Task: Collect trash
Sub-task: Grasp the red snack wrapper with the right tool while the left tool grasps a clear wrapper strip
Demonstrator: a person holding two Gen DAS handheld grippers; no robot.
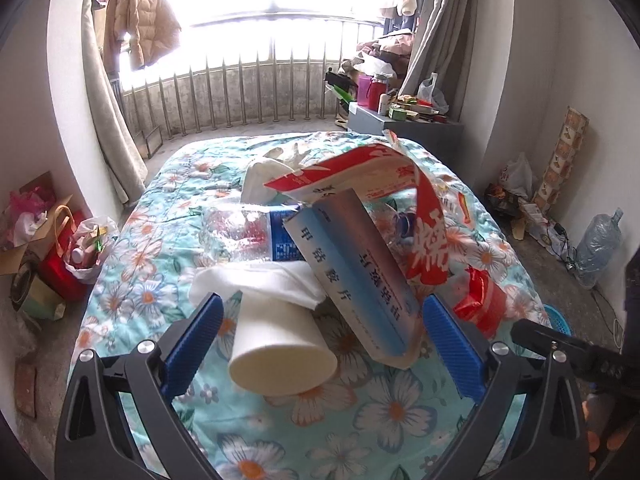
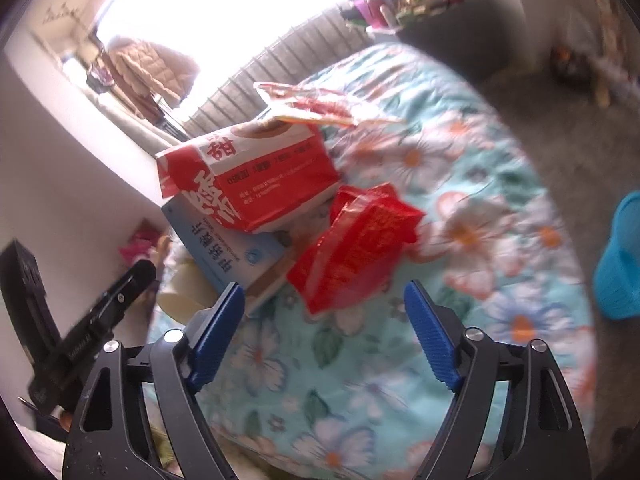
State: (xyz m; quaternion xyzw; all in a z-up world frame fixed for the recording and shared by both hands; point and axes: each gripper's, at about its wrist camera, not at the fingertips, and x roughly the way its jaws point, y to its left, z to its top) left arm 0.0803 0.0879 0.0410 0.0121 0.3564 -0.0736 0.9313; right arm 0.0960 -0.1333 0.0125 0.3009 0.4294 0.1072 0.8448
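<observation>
A heap of trash lies on the floral bedspread [image 1: 392, 408]. It holds a white paper cup [image 1: 280, 352] on its side, a white tissue [image 1: 256, 280], a blue-and-white medicine box [image 1: 360, 276], a crushed clear bottle [image 1: 248, 236], a red-and-white carton [image 1: 360, 180] and a red wrapper [image 1: 480, 300]. My left gripper [image 1: 324, 302] is open, and the cup and the near end of the medicine box sit between its blue fingers. My right gripper [image 2: 324, 288] is open just short of the red wrapper [image 2: 356, 256], with nothing between its pads. The carton [image 2: 256, 176] rests on the medicine box [image 2: 224, 252].
A blue plastic basket [image 2: 620, 260] stands on the floor off the bed's right side. Bags and boxes [image 1: 60, 248] crowd the floor on the left. A grey cabinet [image 1: 400, 128] loaded with bottles stands beyond the bed, and a water jug [image 1: 598, 244] is by the right wall.
</observation>
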